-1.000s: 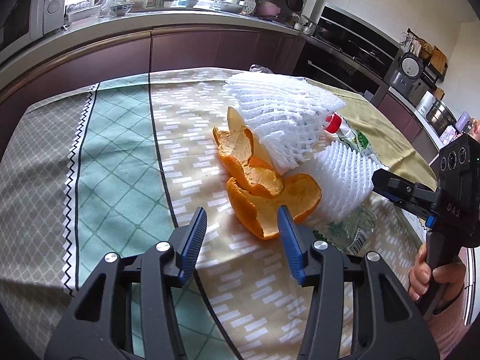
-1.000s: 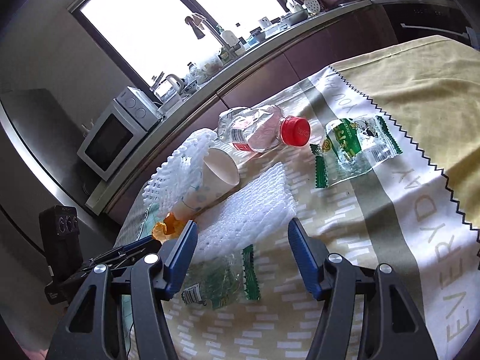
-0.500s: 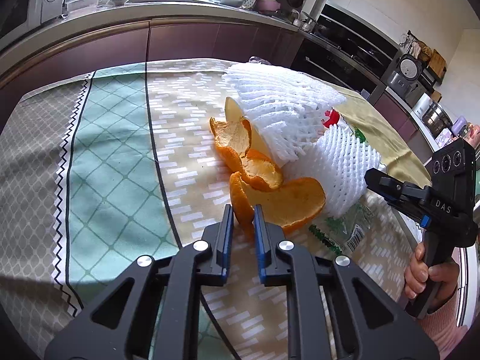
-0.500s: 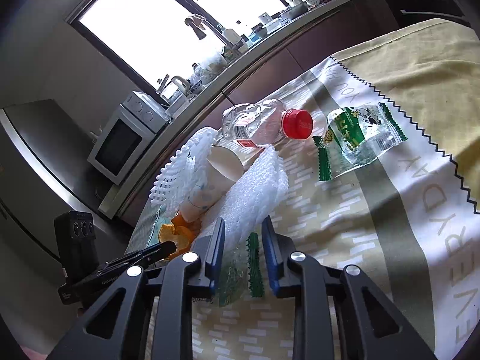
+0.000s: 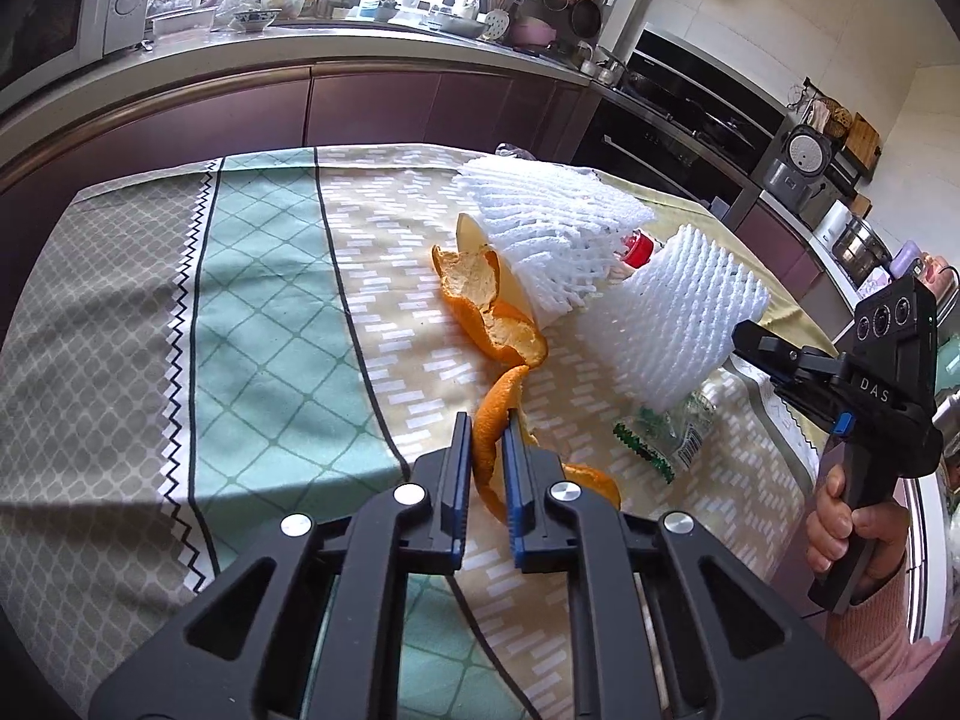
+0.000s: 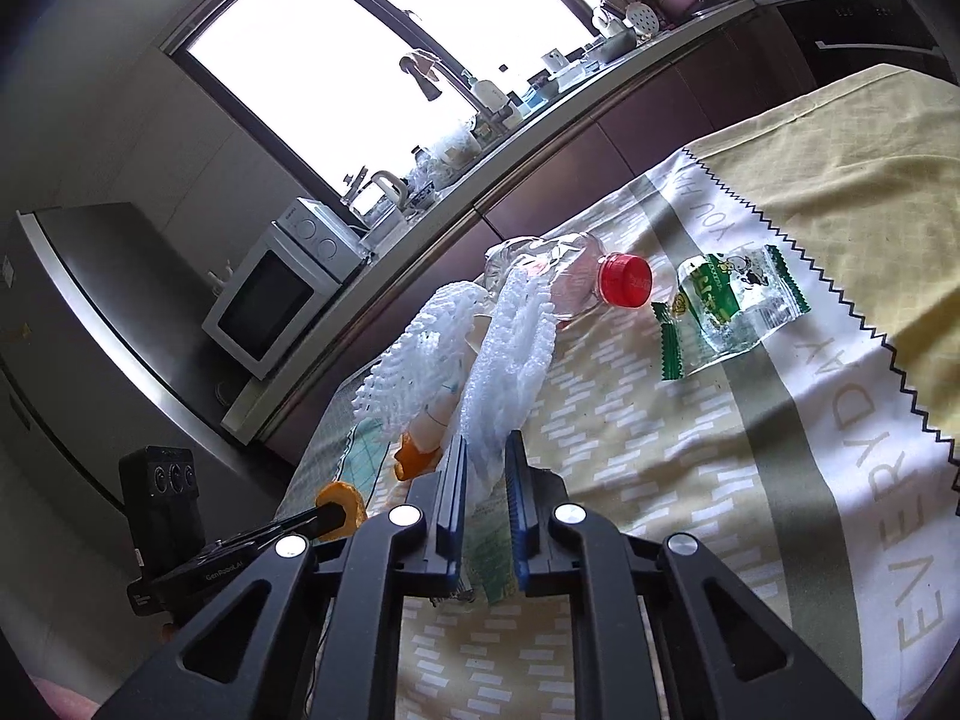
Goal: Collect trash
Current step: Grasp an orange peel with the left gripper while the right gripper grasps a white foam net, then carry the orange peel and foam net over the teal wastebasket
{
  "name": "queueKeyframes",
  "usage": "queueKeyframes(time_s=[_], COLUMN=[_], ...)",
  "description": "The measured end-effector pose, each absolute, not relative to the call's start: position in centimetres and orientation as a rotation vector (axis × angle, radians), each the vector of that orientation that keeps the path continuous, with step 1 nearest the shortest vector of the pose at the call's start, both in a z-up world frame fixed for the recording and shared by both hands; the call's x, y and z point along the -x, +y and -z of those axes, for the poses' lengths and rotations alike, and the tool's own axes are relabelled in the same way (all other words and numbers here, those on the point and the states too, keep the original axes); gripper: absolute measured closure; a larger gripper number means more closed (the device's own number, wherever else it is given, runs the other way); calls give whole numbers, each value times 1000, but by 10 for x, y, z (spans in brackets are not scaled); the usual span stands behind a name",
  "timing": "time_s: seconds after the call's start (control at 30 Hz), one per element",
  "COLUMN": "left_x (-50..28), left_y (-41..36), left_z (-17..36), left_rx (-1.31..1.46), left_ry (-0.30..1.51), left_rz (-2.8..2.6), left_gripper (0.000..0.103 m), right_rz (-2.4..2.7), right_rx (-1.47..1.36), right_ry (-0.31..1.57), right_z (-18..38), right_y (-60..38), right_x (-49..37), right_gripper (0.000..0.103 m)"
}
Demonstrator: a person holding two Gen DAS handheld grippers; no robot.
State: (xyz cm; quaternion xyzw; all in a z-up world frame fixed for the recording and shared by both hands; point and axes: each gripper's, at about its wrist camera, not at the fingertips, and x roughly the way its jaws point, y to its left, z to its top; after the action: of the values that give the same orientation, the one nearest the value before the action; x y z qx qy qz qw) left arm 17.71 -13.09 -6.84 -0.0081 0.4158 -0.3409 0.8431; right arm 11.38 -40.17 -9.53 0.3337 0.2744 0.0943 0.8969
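Kitchen counters ring a cloth-covered surface point(image 5: 258, 312). Left gripper point(image 5: 483, 456) jaws clamp a curling orange peel point(image 5: 489, 420), its length running away. Right gripper point(image 6: 485, 468) jaws are closing on upright white foam netting point(image 6: 510, 360).

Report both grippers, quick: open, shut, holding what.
Left gripper: shut on the orange peel.
Right gripper: jaws closing on the white foam net, pads already pressing it, with a clear wrapper caught between them too.

Paper cup point(image 6: 433, 420) mostly hidden behind foam net point(image 6: 510, 354); bottle point(image 5: 636, 249) nearly covered.
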Motion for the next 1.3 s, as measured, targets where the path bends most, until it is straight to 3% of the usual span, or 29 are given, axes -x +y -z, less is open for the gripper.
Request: queueKeyframes(time_s=[0.47, 1.3], left_x=[-151, -125], left_y=[-89, 8], left_z=[45, 8], left_rx=[10, 23], left_ry=[809, 692], left_rz=[678, 509], left_gripper=[93, 93], right_rz=[-285, -526], right_rx=[-625, -493], right_ry=[515, 580], right_z=[63, 48], right_y=[-371, -264], right_x=[-103, -142], right_gripper=[92, 92])
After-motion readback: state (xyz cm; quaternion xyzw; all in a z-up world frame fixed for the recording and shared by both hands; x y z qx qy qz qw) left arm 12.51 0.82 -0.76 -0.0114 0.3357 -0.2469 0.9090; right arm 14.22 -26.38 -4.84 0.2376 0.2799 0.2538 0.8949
